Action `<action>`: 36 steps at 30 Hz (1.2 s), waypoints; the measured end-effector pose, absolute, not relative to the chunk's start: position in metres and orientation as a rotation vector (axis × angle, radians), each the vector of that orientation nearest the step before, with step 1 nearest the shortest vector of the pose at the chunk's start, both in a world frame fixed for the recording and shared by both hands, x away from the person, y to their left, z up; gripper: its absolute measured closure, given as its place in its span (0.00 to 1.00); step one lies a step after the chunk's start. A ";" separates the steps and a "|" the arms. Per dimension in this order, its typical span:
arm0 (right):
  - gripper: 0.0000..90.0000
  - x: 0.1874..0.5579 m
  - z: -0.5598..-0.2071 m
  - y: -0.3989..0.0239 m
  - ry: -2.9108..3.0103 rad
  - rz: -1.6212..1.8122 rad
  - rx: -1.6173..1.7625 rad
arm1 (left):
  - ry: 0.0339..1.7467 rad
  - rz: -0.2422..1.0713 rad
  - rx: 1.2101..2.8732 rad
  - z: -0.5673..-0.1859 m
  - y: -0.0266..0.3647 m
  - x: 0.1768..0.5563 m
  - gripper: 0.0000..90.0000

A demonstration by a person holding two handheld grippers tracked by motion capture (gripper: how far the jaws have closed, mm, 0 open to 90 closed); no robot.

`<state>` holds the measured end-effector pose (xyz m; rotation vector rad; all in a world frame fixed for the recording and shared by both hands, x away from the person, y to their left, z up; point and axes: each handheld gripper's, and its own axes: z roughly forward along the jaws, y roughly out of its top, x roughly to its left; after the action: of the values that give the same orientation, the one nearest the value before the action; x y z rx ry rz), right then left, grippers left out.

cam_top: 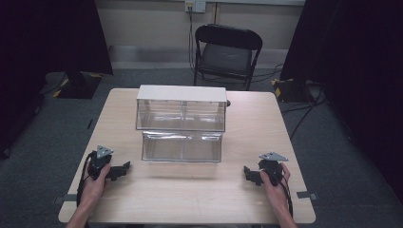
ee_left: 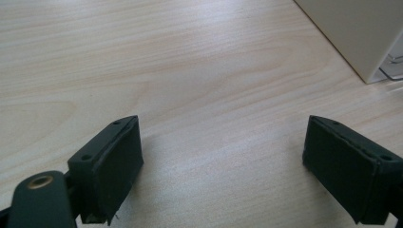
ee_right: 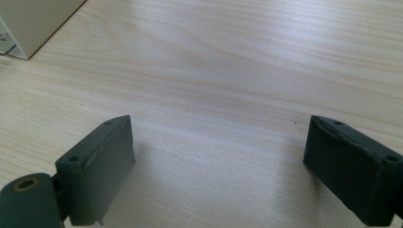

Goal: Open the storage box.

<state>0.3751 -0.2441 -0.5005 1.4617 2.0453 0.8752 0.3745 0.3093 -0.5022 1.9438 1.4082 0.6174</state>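
Observation:
A white-topped cabinet with clear drawers (cam_top: pixel 181 108) stands in the middle of the wooden table (cam_top: pixel 190 190). Its lower clear drawer (cam_top: pixel 182 147) is pulled out toward me and looks empty. My left gripper (cam_top: pixel 124 169) rests on the table at the front left, held by a hand, and its jaws stand wide apart over bare wood (ee_left: pixel 222 156). My right gripper (cam_top: pixel 247 173) lies at the front right, also open with nothing between its jaws (ee_right: pixel 218 159). A corner of the cabinet (ee_left: pixel 361 33) appears at the upper right of the left gripper view, and the cabinet (ee_right: pixel 33 23) at the upper left of the right gripper view.
A black folding chair (cam_top: pixel 225 52) stands behind the table's far edge. Dark curtains hang at both sides, and cables run over the grey floor at the right (cam_top: pixel 304 109). Bare wood stretches between the two grippers in front of the drawer.

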 end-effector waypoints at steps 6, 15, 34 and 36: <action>0.11 0.375 -0.500 -0.244 2.052 0.866 1.459 | 1.408 0.617 1.944 -0.502 0.309 0.375 0.14; 0.17 0.369 -0.485 -0.238 2.037 0.907 1.402 | 1.408 0.617 1.943 -0.502 0.309 0.375 0.14; 0.16 0.358 -0.458 -0.220 2.120 1.098 1.282 | 1.405 0.614 1.942 -0.502 0.309 0.375 0.14; 0.16 0.357 -0.457 -0.217 2.129 1.110 1.270 | 1.405 0.614 1.942 -0.502 0.309 0.375 0.14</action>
<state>0.3566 -0.2165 -0.4565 1.2700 2.1288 1.1105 0.3747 0.3094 -0.5024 1.9421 1.4048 0.6141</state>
